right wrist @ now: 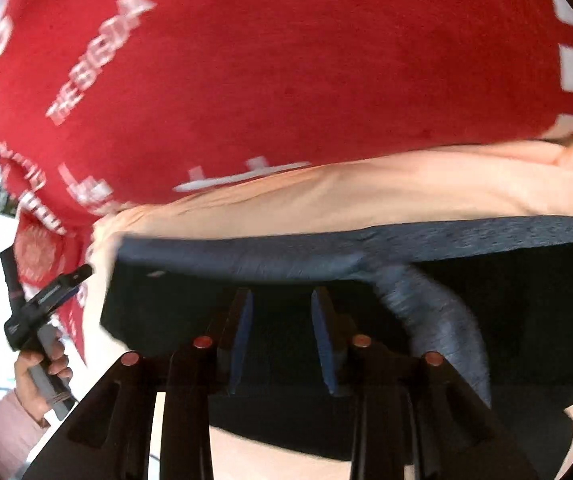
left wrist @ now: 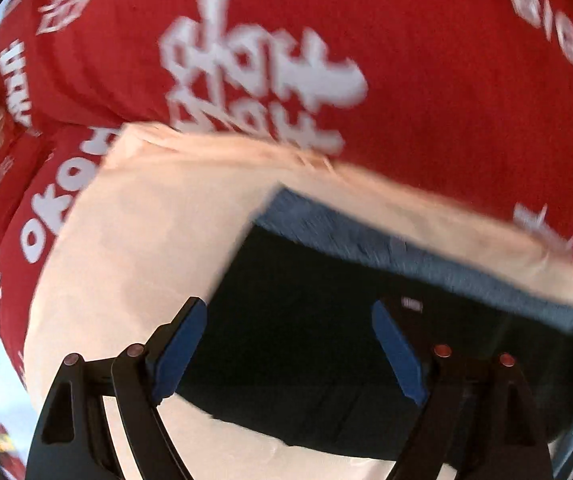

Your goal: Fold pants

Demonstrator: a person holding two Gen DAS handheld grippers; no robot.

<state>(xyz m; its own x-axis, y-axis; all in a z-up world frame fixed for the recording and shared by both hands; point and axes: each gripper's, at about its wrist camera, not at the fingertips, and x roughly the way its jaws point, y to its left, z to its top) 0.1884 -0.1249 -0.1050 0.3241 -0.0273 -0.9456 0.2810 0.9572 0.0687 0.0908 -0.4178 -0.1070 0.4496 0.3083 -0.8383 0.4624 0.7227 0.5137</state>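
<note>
Black pants [left wrist: 286, 380] lie folded on a peach cloth [left wrist: 134, 240], and a blue-grey inner band [left wrist: 406, 252] shows along their far edge. My left gripper [left wrist: 288, 312] hovers over the pants' left part, open wide, with nothing between its blue pads [left wrist: 182, 344]. In the right wrist view the same pants [right wrist: 166, 300] fill the lower half, with a blue-grey strip [right wrist: 438, 320] curling across them. My right gripper [right wrist: 282, 294] points down at the dark fabric with a narrow gap between its pads [right wrist: 242, 340]; nothing is pinched there.
A red cloth with white lettering [left wrist: 406, 80] lies beyond and under the peach cloth [right wrist: 366, 196]. At the left of the right wrist view a person's hand [right wrist: 34, 376] holds the left gripper [right wrist: 74, 276]. Bright blurred surroundings show at the far left.
</note>
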